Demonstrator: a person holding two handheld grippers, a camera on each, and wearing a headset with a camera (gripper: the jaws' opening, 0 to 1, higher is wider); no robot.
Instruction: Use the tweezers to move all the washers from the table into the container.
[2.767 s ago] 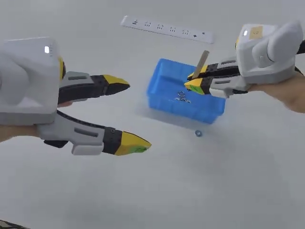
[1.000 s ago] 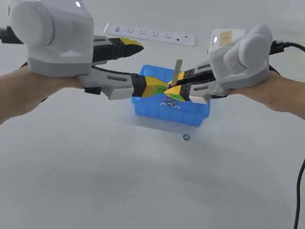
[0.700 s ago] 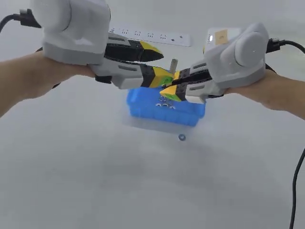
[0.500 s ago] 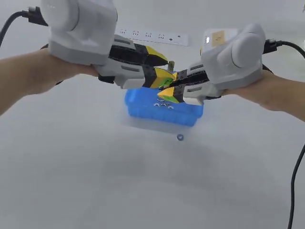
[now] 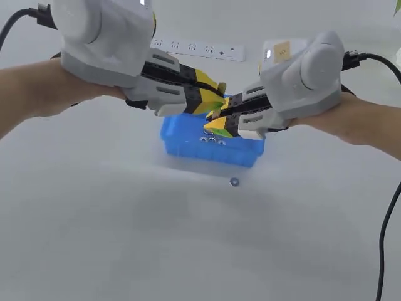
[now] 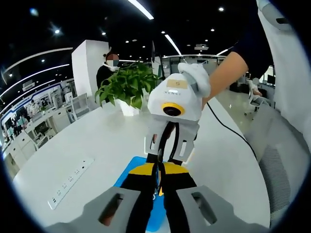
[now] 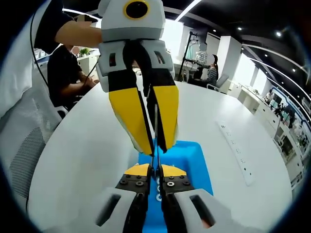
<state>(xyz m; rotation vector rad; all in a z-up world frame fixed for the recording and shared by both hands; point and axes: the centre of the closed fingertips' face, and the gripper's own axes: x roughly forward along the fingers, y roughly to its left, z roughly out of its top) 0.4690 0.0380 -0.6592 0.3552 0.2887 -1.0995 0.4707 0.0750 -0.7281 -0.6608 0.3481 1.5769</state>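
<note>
In the head view, the left tool [image 5: 216,97] is held in from the left above the blue container [image 5: 188,145]. Its yellow-tipped jaws are pressed together on the tweezers [image 7: 155,158]. In the right gripper view the tweezers are seen as a thin dark strip running between both pairs of jaws. The container is set on the white tabletop [image 5: 125,238], with a power strip [image 5: 197,49] lying well behind it. Several washers [image 5: 212,139] are seen inside the container, and one washer [image 5: 234,182] is left on the tabletop just in front of its near wall. The right tool [image 5: 212,123] is held tip to tip with the left one and is clenched on the same tweezers. A black cable [image 5: 387,232] is trailed down the right edge.
</note>
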